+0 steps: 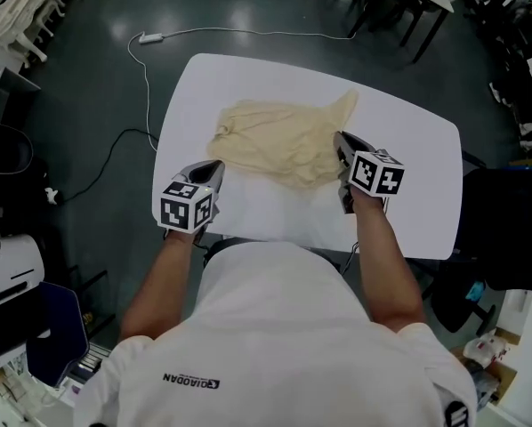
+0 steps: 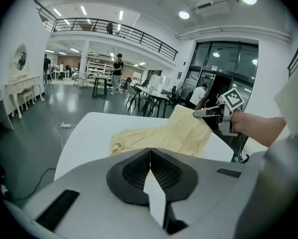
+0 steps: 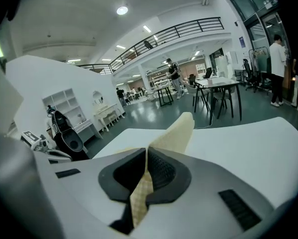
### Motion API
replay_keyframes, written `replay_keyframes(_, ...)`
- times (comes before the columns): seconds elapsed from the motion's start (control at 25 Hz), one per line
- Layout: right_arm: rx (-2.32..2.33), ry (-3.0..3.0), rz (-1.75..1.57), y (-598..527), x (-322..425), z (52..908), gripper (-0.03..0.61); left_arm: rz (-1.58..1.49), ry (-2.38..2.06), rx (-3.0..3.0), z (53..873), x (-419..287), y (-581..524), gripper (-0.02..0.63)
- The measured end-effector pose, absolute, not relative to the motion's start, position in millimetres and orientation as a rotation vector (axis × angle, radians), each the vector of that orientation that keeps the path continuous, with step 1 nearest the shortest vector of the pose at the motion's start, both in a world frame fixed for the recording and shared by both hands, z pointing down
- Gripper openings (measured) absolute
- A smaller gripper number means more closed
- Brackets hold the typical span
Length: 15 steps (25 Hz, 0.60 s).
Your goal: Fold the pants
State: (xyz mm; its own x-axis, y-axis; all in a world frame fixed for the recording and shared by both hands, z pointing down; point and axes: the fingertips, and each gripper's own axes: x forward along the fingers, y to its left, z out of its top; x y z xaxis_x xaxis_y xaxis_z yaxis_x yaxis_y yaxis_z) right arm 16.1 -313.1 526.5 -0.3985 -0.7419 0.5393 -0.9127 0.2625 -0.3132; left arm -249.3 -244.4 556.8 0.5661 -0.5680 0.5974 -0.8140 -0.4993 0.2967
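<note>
A person stands at a white counter (image 1: 248,74), seen from above, with a two-jaw gripper in each hand. A pair of pale cream pants (image 1: 279,136) lies rumpled on the counter, just ahead of both sets of jaws and between them.

The right gripper (image 1: 342,142) has its jaws pinching an edge of the pants. In the right gripper view, a strip of the cream cloth runs between the dark pads and rises beyond them in a peak, held up off the counter.

The left gripper (image 1: 214,167) sits at the near left side of the cloth. Its jaws are pressed together with no cloth between them, and the pants lie just beyond their tips. In the left gripper view, the lifted corner hangs from the right jaws, up and to the right of the left jaws. The rest of the garment rests in a loose heap.

The task looks to be at an early step: the pants are gathered by one edge for straightening, and no fold is made yet. The next move likely calls for the left jaws to spread and take a matching edge. Both grippers could then draw the cloth out flat, pulling evenly so that it does not bunch.
</note>
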Motion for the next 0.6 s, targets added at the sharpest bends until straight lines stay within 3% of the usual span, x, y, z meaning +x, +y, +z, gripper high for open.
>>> replay_keyframes(0.6,1.451,-2.38,0.855,-338,-110,496,0.029,0.49,-1.116,2.259,536,-316,-235,0.028)
